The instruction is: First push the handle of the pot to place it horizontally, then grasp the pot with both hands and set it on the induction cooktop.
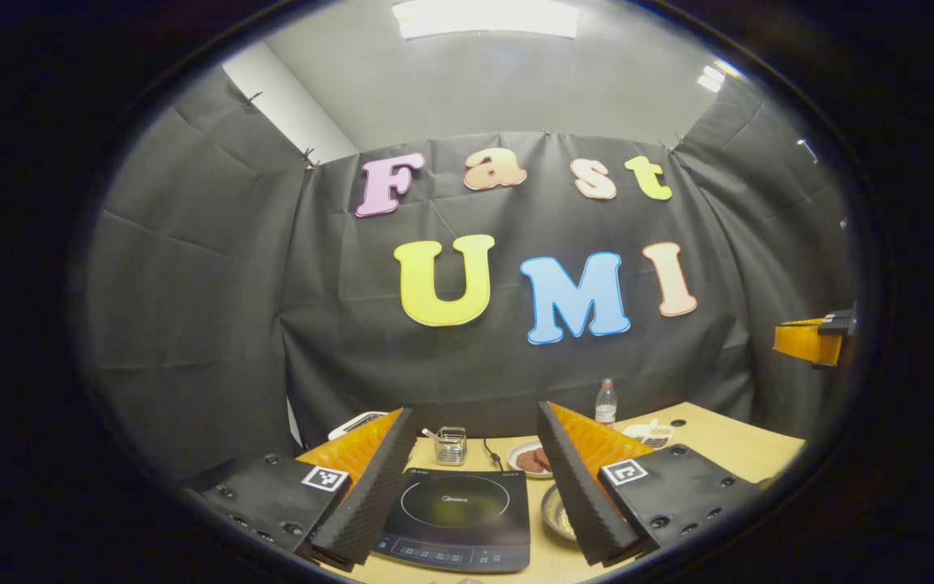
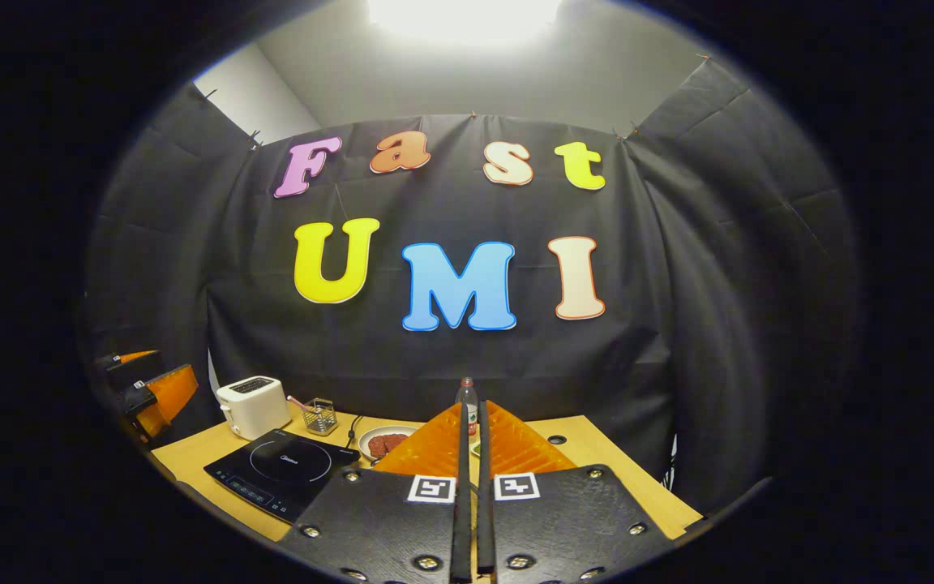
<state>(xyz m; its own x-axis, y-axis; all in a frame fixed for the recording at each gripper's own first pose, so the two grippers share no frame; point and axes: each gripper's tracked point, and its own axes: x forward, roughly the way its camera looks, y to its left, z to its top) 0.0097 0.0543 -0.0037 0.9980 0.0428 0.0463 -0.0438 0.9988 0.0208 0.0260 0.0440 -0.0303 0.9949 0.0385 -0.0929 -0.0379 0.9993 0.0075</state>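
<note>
We see a metal rim [image 1: 558, 513] at the cooktop's right edge, between our left tongs' fingers; it may be the pot, though we cannot tell, and no handle shows. We judge a pot stiff, fairly heavy and slick, best gripped at opposite rim sides. The induction cooktop [image 1: 459, 519] is flat, glossy black glass on the pale wooden tabletop [image 1: 726, 442]. Our left tongs [image 1: 475, 495] stand wide; our right tongs [image 2: 473, 495] are pressed nearly together, holding nothing. A white toaster [image 2: 252, 405] sits far left.
</note>
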